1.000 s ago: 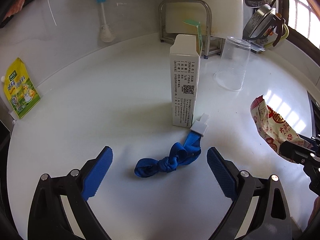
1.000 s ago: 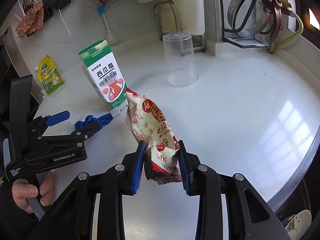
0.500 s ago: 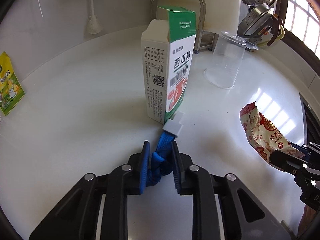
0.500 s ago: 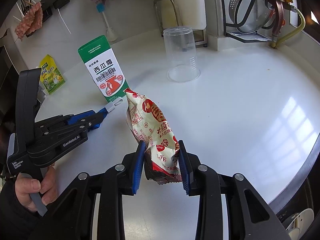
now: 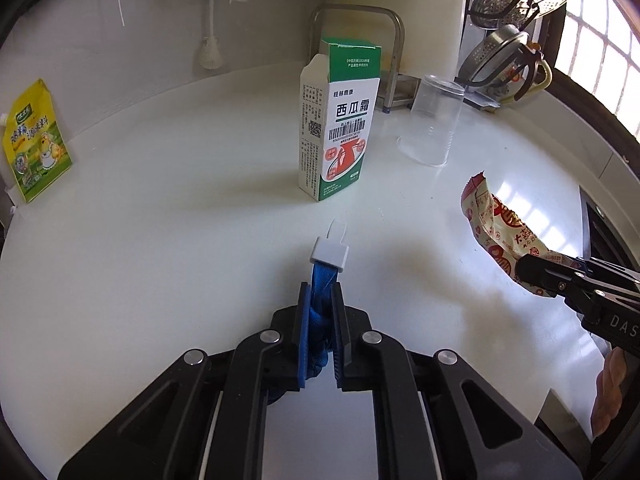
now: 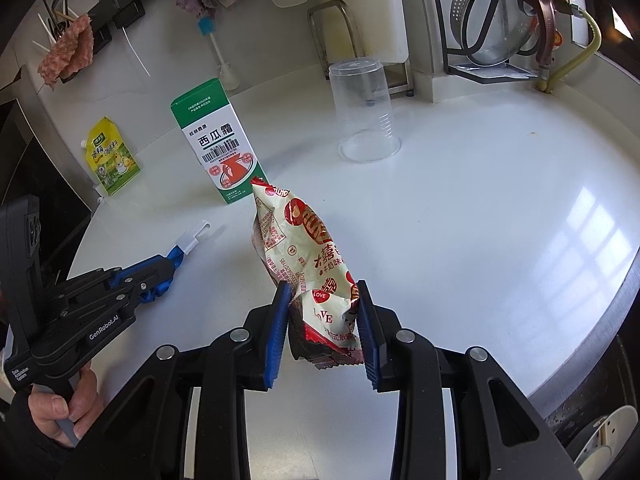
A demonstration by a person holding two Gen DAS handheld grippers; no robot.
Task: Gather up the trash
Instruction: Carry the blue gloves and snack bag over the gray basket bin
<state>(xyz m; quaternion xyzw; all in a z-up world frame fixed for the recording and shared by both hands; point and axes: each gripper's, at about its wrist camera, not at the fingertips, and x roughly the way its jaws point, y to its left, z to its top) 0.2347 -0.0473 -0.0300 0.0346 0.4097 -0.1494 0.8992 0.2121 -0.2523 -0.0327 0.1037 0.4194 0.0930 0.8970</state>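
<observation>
One knotted blue strap [image 5: 320,300], white clip [image 5: 329,253].

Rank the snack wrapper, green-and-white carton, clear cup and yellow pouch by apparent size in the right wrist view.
1. snack wrapper, though nearness inflates it
2. green-and-white carton and clear cup, too alike to separate
3. yellow pouch

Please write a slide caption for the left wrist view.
Left gripper shut on blue strap; green carton stands behind.
</observation>
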